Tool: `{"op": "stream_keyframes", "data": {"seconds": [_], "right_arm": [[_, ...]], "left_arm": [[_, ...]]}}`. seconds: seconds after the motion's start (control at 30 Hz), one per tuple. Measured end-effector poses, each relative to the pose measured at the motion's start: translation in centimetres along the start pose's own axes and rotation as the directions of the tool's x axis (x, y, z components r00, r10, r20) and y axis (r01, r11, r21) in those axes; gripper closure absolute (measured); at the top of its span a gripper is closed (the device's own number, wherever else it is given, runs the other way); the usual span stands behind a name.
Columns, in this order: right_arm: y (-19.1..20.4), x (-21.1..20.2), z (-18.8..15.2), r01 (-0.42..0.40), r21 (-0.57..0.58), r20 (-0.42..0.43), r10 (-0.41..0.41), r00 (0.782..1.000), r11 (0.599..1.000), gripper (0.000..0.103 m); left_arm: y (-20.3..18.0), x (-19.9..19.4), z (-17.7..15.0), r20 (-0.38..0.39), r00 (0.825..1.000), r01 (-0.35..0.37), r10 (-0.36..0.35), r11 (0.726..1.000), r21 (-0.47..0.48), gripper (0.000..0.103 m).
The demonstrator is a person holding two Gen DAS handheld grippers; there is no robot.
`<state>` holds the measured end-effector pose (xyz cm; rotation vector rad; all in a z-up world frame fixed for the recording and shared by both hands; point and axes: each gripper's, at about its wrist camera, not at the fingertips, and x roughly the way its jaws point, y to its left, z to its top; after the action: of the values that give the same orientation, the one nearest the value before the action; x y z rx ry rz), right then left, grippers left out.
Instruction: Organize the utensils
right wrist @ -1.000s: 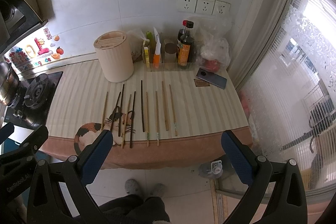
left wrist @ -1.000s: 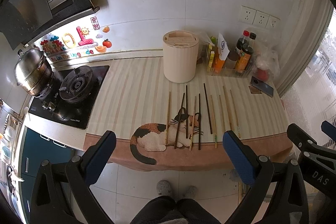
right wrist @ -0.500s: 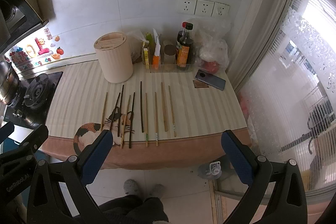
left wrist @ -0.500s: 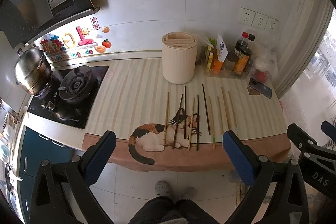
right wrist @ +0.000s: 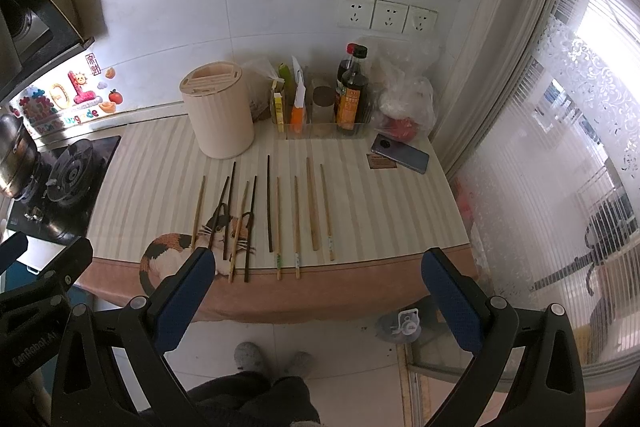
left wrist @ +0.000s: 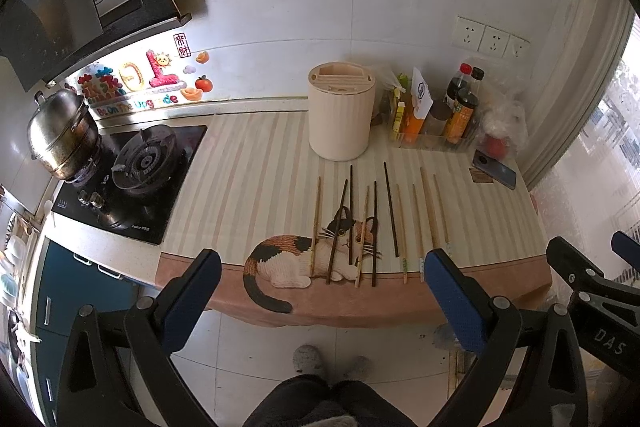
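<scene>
Covering the counter, a striped mat (left wrist: 248,179) printed with a calico cat (left wrist: 304,259) carries everything else. At its left lies a black gas hob (left wrist: 136,179) bearing a steel pot (left wrist: 60,135). Near the back wall stands a cream cylindrical utensil holder (left wrist: 340,115) with a slotted top, and right of it a clear tray of sauce bottles (left wrist: 460,115). A phone (right wrist: 400,153) lies at the mat's far right. Ten chopsticks (right wrist: 272,219), dark and pale, lie side by side in front of the holder, several crossing the cat. Both the left gripper (left wrist: 320,301) and right gripper (right wrist: 320,297) hang wide apart and empty, off the counter's front edge, above the floor.
</scene>
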<state>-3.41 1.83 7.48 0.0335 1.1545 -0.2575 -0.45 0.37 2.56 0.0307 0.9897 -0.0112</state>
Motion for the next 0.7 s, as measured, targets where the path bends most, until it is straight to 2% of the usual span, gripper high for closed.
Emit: {"op": "stream_keyframes", "data": {"seconds": [0.7], "right_arm": [[-0.64,-1.03,0.10,-0.005,-0.006,0.013,0.005,1.000,1.000,0.000]], "left_arm": [[-0.48,-0.65,0.44,0.006,1.000,0.004,-0.004,1.000,-0.008,0.000]]}}
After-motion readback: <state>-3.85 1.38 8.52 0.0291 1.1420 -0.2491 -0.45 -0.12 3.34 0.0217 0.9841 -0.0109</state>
